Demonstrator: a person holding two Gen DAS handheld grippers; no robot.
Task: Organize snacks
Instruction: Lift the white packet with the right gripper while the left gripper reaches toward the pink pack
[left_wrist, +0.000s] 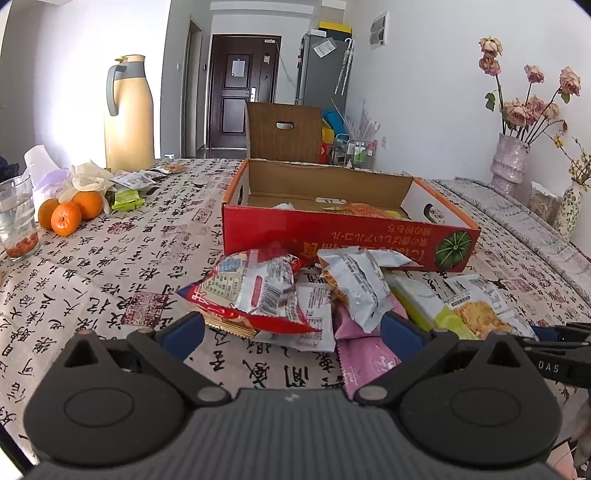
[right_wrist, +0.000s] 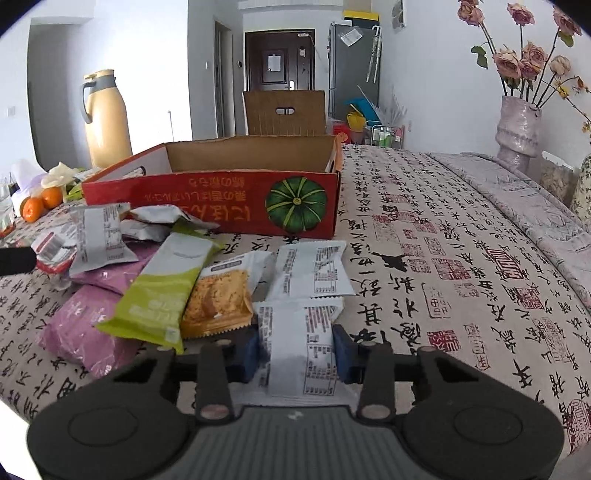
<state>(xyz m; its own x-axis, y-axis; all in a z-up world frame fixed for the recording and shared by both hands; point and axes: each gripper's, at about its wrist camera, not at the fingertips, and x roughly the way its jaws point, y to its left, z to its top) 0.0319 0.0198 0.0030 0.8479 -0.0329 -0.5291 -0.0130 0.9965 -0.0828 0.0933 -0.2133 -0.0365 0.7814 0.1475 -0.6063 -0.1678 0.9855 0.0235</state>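
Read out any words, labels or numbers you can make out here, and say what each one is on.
"DAS": right gripper, seen in the left view.
Red box: printed upside down, too unclear to quote.
Tablecloth: brush characters and red seals, not read.
Snack packets, like the white packet between the right gripper's fingers: print too small.

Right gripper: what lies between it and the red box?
In the right wrist view, a second white packet lies between the right gripper, closed on a white packet, and the red box.
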